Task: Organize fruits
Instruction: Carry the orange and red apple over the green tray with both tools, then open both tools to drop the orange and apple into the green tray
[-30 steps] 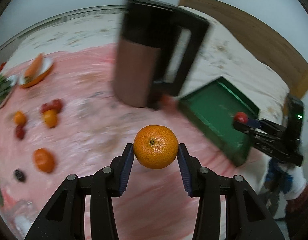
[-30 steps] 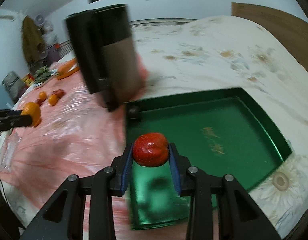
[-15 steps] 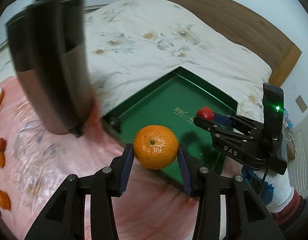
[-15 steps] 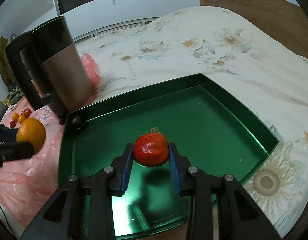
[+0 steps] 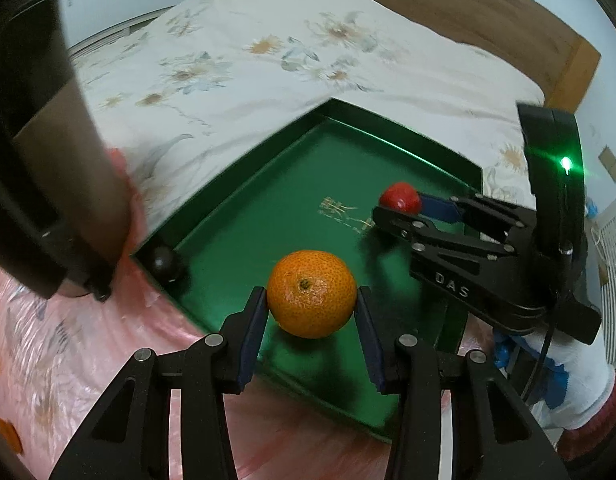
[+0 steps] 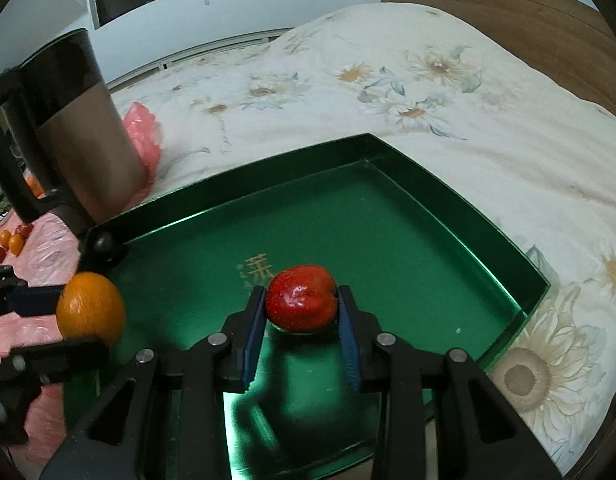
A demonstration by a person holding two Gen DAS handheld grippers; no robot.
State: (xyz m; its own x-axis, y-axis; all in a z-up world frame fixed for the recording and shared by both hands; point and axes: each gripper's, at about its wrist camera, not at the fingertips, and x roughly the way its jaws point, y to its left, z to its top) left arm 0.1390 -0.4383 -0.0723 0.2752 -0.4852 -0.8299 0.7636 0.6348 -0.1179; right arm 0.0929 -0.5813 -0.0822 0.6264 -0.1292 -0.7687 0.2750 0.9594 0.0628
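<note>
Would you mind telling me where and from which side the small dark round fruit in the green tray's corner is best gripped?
Grip the small dark round fruit across its middle, coming from above: two walls of the green metal tray meet closely behind it, blocking side approaches.

Two wrist fisheyes look steeply down, close over a green tray (image 5: 408,142) (image 6: 448,188). Both show the tray, lower centre, and each other's gripper at frame edge.

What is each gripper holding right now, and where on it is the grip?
Left gripper pinches the orange across its sides; right gripper pinches the strawberry across its sides. Both over the green tray.
</note>
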